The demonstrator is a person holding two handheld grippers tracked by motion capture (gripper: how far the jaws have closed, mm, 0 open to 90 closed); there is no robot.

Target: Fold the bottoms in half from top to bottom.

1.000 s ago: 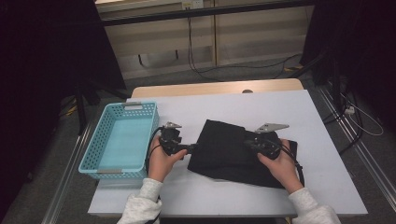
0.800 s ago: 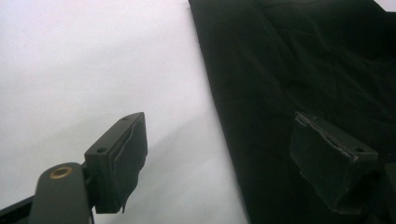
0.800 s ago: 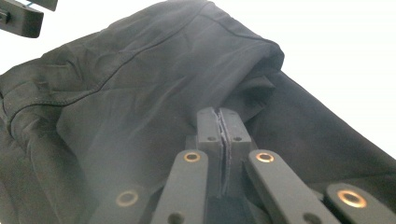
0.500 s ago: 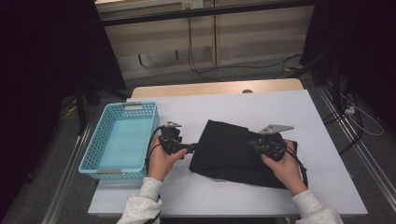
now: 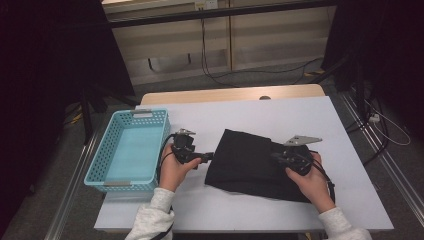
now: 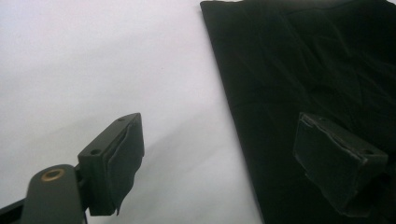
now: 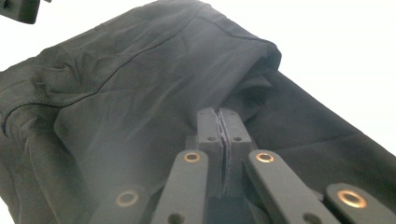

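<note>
The left gripper [image 6: 219, 158] has its jaws spread wide, and they have just been opening a little more; one pad hangs over the bare white desk [image 6: 93, 70], the other over the left edge of the black cloth [image 6: 317, 70], and nothing is pinched between them. In the high view this gripper [image 5: 209, 156] sits at that same edge, as it did a second ago.

The right gripper [image 7: 219, 126] has its jaws pressed together against a raised fold of the cloth; whether any fabric is caught between them I cannot tell. Since the earlier frame the right gripper [image 5: 278, 157] has shifted slightly along the cloth.

The cloth [image 5: 245, 160] lies folded at mid-desk. The blue basket [image 5: 100, 170] stands at the left edge, near the left hand [image 5: 175, 170]. Open white surface lies beyond the cloth and to its right.
</note>
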